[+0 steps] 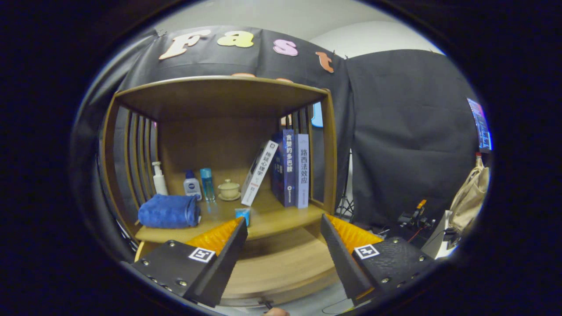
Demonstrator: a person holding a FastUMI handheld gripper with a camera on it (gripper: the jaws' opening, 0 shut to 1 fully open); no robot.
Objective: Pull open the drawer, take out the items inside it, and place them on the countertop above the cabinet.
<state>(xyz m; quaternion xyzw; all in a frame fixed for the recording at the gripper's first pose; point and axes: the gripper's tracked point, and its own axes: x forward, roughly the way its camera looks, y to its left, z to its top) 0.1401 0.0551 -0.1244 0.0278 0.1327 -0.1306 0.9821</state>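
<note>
I see my jaws (pixel 283 245) spread, empty, before a wooden cabinet (pixel 327 153). Smooth countertop (pixel 281 219) holds rolled blue towel (pixel 169 211), bottles, cup, books (pixel 290 169). Drawer front (pixel 281 267) just below, blurred. Black cloth wall behind.

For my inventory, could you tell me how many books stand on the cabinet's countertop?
3: a white book leaning against a dark blue book, then a pale book upright beside it. The open gripper hovers before them.
</note>
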